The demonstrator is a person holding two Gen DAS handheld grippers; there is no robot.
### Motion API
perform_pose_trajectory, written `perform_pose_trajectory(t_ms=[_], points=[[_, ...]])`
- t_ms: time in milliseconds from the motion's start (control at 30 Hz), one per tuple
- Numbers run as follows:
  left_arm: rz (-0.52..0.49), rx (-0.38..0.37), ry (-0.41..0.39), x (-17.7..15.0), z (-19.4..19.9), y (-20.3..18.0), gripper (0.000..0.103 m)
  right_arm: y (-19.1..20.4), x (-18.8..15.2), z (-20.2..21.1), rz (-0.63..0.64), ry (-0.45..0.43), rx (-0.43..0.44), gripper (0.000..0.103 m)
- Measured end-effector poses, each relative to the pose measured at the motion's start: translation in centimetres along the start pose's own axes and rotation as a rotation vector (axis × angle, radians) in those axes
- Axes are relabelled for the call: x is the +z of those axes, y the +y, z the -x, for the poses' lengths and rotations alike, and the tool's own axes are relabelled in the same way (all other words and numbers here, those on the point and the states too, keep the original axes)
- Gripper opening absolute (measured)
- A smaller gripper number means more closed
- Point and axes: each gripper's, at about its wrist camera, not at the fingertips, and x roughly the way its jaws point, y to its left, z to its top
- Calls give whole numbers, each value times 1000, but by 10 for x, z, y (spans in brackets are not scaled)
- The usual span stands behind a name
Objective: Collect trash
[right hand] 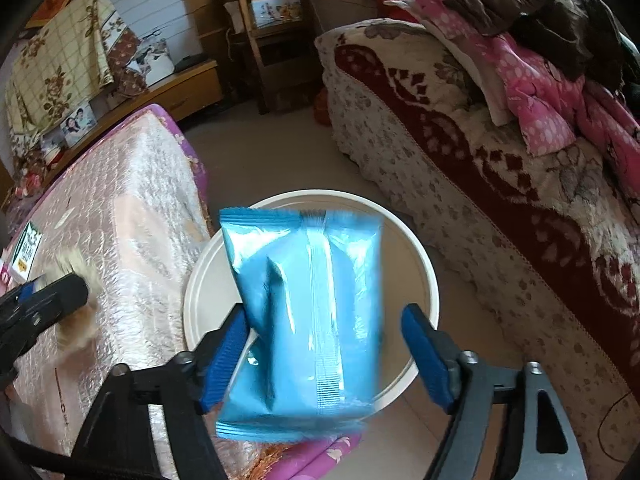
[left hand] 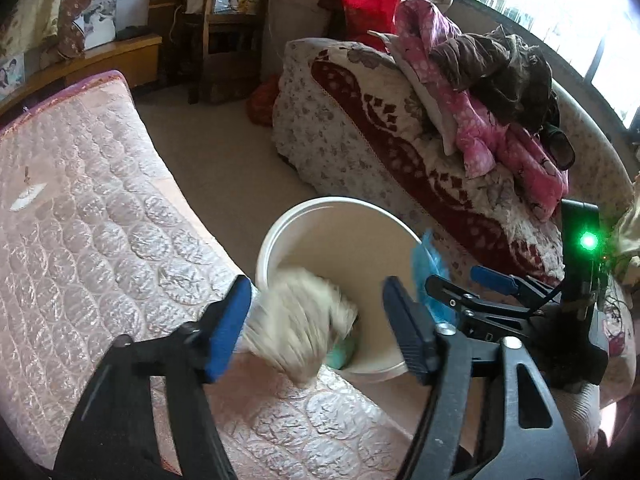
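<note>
Gaping apart, right tongs point(right hand: 324, 356) flank blue packet point(right hand: 304, 320); left tongs point(left hand: 316, 328), apart, flank blurred wad point(left hand: 300, 324)

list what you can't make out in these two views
- Left wrist view: the pale wad by the left tongs is motion-blurred; what it is cannot be told.
- Left wrist view: the green thing in the bucket is mostly hidden by that wad.
- Right wrist view: the blue packet covers most of the bucket's inside, and blur hides whether the right tongs touch it.
- Right wrist view: the box on the mattress is cut off by the edge.
</note>
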Motion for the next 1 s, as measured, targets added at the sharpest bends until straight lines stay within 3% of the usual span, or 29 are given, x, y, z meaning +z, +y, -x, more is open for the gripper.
perform_pose_trajectory(t_ms=[600,1000], points=[[17,117,-26,-15,25,28,68,31,-10,5,50,12,34,77],[64,269,-108,-32,77,83,68,97,-9,20,141,-9,110,77]])
